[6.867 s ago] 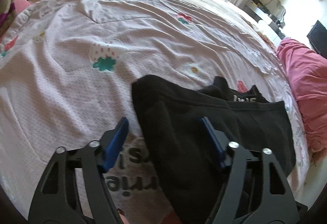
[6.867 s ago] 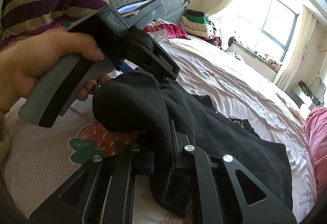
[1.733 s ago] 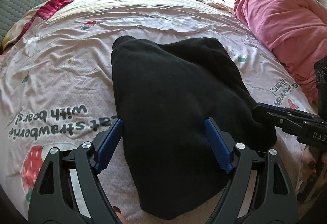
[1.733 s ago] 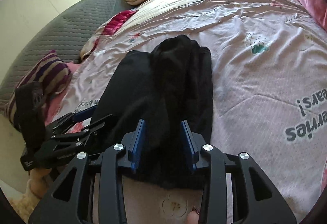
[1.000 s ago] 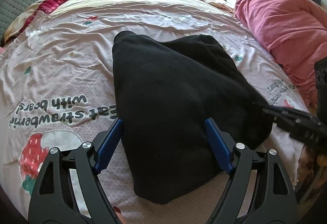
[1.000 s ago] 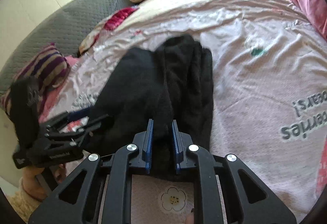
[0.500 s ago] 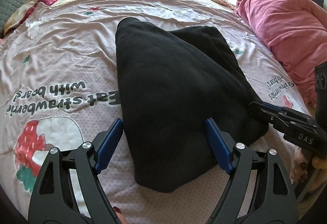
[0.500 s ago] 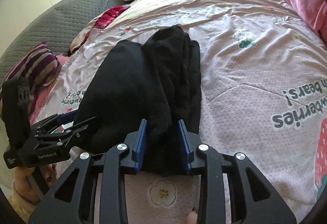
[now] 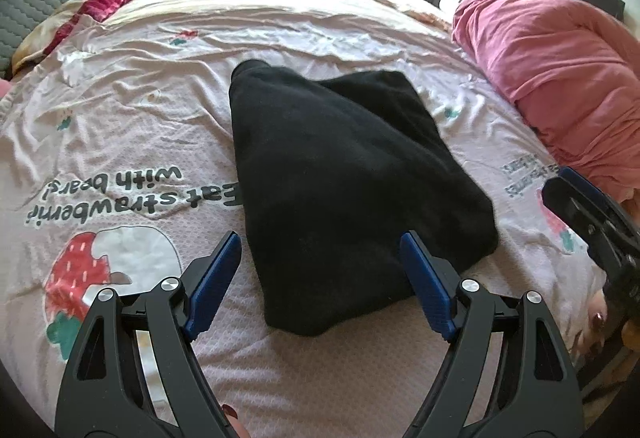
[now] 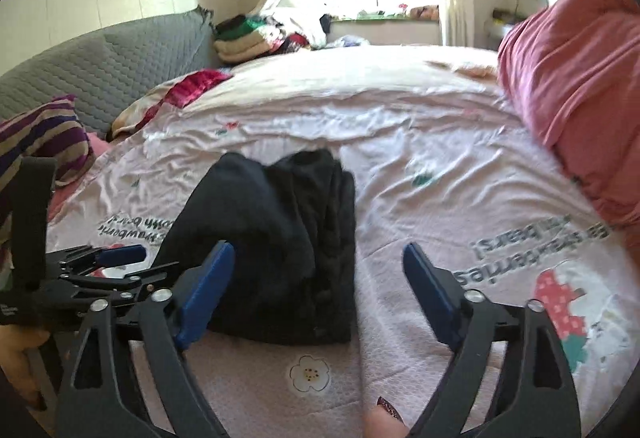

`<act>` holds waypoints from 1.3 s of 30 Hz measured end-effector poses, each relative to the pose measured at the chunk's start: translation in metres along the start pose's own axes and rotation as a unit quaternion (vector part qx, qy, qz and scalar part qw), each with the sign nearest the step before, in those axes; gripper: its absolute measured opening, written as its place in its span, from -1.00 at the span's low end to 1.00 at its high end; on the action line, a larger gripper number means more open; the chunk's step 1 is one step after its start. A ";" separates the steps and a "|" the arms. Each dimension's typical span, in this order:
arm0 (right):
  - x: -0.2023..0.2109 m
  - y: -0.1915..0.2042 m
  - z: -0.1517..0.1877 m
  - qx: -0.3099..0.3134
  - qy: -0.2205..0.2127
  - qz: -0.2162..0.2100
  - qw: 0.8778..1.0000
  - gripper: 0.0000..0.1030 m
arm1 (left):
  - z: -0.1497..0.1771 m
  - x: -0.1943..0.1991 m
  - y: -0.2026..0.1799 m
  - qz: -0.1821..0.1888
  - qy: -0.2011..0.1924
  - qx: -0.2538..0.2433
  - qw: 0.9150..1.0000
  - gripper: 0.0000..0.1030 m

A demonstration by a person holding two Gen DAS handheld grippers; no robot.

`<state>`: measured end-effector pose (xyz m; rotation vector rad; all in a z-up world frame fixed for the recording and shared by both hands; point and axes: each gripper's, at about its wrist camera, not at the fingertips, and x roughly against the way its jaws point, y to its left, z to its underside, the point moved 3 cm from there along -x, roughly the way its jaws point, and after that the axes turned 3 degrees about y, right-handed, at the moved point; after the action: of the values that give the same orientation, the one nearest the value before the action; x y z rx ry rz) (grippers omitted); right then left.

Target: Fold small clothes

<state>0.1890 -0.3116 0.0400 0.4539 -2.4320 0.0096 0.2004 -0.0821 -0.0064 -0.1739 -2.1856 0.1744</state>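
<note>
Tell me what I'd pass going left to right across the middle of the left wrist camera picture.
Strawberry print on the bed sheet → black folded garment → right gripper at the picture's edge, with the pink blanket behind it.

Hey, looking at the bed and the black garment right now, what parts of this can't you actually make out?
- Black garment: both views show only a dark folded mass, so its type and inner folds are unreadable.
- Its near edge, left wrist view: the left claw finger covers one corner.
- Right claw: cut off by the left wrist view's right edge.
- Clothes pile by the window: too small and blurred in the right wrist view.
</note>
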 end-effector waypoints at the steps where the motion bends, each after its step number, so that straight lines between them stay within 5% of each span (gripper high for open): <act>1: 0.006 0.002 0.000 0.002 -0.012 0.006 1.000 0.86 | 0.000 0.004 0.000 -0.001 -0.004 -0.002 1.000 0.43; 2: 0.012 0.003 0.000 0.003 -0.019 0.010 1.000 0.87 | 0.000 0.008 0.000 -0.002 -0.006 -0.004 1.000 0.43; 4: 0.021 0.005 0.002 0.002 -0.028 0.012 1.000 0.91 | 0.001 0.018 0.000 -0.005 -0.016 -0.010 1.000 0.75; 26: 0.085 0.037 0.056 -0.002 -0.043 0.010 0.999 0.91 | 0.056 0.079 0.008 -0.009 -0.077 -0.020 0.997 0.81; 39: 0.050 0.038 0.111 -0.019 0.041 0.056 0.997 0.91 | 0.099 0.058 0.028 -0.036 -0.037 -0.018 0.999 0.82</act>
<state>0.0733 -0.3049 -0.0123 0.2945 -2.3696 0.0294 0.0883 -0.0501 -0.0231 -0.1101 -2.2659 0.1032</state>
